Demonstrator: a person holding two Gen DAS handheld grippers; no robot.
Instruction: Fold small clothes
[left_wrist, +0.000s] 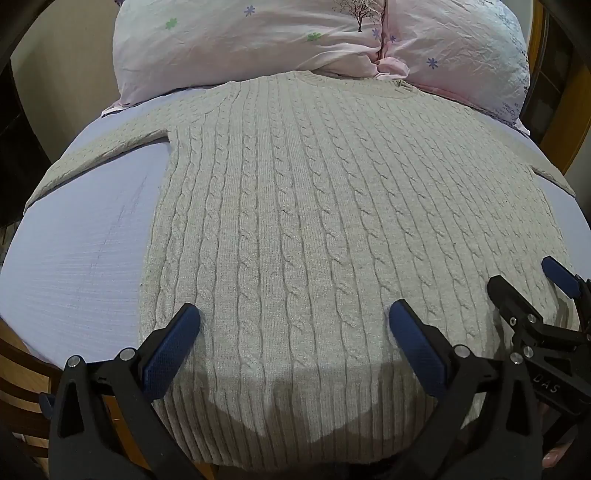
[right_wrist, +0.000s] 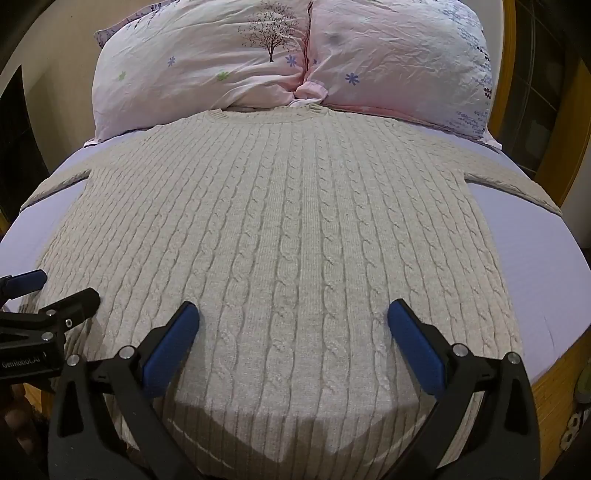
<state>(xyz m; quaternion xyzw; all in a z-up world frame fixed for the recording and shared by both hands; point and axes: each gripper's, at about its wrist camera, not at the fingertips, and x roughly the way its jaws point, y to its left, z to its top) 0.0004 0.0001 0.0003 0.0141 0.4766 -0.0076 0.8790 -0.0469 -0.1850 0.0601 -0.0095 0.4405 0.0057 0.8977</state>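
Cable-knit sweater (left_wrist: 314, 229) flat on bed (left_wrist: 74, 266), neck twd pillows (left_wrist: 258, 40). L hand-held gripper (left_wrist: 293, 325) & R hand-held gripper (right_wrist: 293, 325) both spread wide over hem, holding nothing.

Lying across the far end of the bed: a pink pillow (right_wrist: 207, 74) printed with a dark tree and small purple and green flowers, pressing against a second pink pillow (right_wrist: 399, 70) on the right, patterned with purple along its right edge. Spreading beneath both: a pale lilac sheet (left_wrist: 85, 236), showing a faint crease on the left. Framing the bed on the far right: a wooden bed frame (right_wrist: 576, 147). Showing at the near left: dark wooden slats (left_wrist: 22, 373).
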